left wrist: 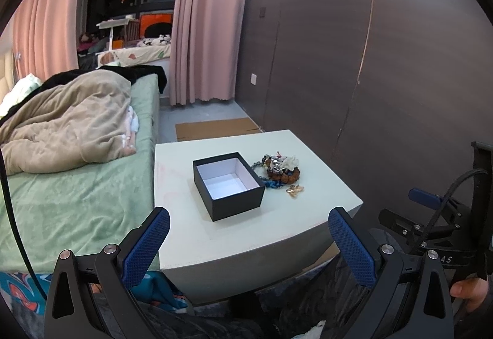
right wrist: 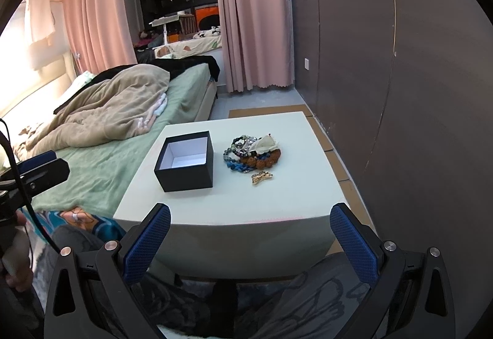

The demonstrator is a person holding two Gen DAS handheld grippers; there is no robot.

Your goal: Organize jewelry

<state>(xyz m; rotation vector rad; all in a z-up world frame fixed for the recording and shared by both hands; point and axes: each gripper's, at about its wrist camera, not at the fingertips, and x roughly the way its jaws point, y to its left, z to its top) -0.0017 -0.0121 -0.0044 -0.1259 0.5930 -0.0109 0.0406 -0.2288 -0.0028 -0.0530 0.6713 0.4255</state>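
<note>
jewelry pile (right wrist: 251, 151) well beyond fingers (right wrist: 148, 243)

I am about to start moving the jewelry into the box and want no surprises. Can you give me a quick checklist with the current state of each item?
1. Black box open and empty: ok, white inside shows, no lid on it.
2. Jewelry pile within view on the white table, beside the box: ok.
3. Gold dragonfly brooch lying apart from the pile: ok, easy first pick.
4. Left gripper open and holding nothing: ok.
5. Right gripper open and holding nothing: ok.
6. Beaded strands free of tangles: cannot tell, they overlap in a heap.
</note>
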